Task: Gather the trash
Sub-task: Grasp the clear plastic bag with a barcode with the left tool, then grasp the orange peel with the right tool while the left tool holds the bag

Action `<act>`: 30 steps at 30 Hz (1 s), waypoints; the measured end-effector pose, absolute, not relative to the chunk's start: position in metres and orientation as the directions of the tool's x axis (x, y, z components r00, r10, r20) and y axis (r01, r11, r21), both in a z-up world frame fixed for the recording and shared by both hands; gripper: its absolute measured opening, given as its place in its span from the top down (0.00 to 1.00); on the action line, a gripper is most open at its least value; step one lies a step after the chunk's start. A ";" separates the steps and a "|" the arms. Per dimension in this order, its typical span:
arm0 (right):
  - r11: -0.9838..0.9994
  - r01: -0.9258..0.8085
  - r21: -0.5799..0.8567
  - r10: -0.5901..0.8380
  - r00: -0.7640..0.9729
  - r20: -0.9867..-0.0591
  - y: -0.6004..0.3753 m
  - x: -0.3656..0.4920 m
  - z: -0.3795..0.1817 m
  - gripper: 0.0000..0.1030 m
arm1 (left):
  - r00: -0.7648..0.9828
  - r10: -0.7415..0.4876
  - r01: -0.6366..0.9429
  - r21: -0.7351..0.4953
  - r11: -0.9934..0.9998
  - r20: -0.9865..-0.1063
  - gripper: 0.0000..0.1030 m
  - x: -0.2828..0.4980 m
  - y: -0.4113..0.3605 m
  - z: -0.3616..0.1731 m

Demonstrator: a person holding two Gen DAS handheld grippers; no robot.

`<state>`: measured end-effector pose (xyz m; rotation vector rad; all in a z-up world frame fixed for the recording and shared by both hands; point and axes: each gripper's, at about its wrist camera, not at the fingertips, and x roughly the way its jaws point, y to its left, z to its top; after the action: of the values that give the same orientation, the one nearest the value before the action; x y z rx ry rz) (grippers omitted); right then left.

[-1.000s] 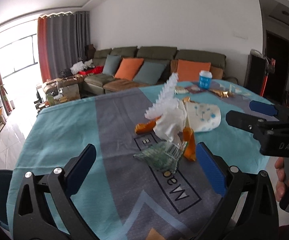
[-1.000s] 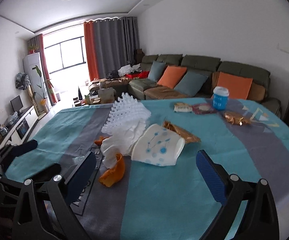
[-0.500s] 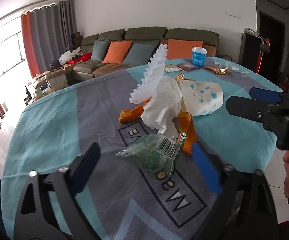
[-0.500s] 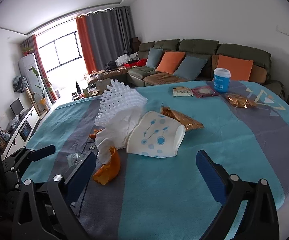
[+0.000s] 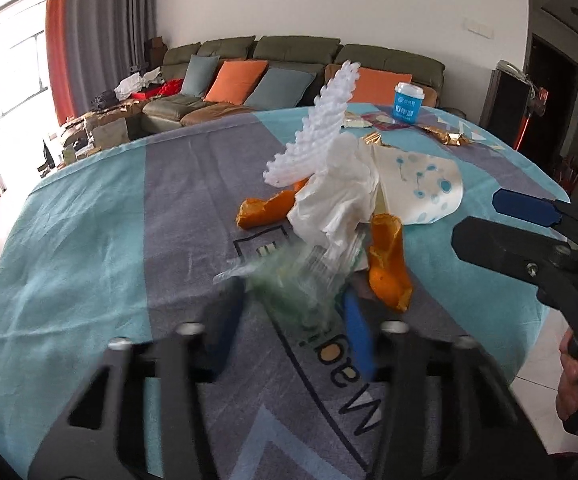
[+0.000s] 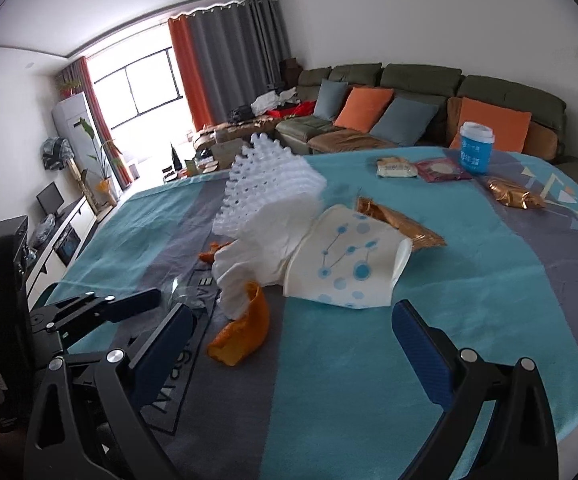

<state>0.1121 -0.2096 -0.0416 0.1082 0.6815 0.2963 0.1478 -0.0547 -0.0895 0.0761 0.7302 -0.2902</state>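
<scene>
Left gripper (image 5: 295, 312): jaws have just been closing, now clamped on one clear green-printed plastic wrapper (image 5: 301, 276), blurred, which sits between the two blue pads at the near side of the bench (image 5: 89, 240).

Right gripper (image 6: 293, 332): jaws wide apart, nothing between them.

Count of trash ahead of the jaws:
- orange peel: two pieces, one (image 5: 389, 268) just right of the left jaws, one (image 5: 265, 212) further ahead;
- crumpled white tissue (image 5: 337, 200): one, just beyond the wrapper;
- white foam net (image 6: 269, 192): one, behind the tissue;
- white paper cup with blue dots (image 6: 349, 264): one, on its side, ahead of the right jaws;
- gold wrappers: two (image 6: 401, 220) (image 6: 513, 196);
- flat snack packets: two (image 6: 395, 168) (image 6: 441, 170), far side;
- blue cup with white lid (image 6: 475, 152): one, upright, far side.
</scene>
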 end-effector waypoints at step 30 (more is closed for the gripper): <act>0.934 -0.312 0.174 0.339 0.623 -0.705 -0.162 0.139 -0.064 0.24 | 0.778 -0.206 0.174 -0.112 0.978 -0.593 0.85 0.115 0.006 -0.064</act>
<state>0.1395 -0.1621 -0.0643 0.0354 0.8170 0.3739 0.1150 0.0055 -0.0644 -0.0521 0.6469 -0.2054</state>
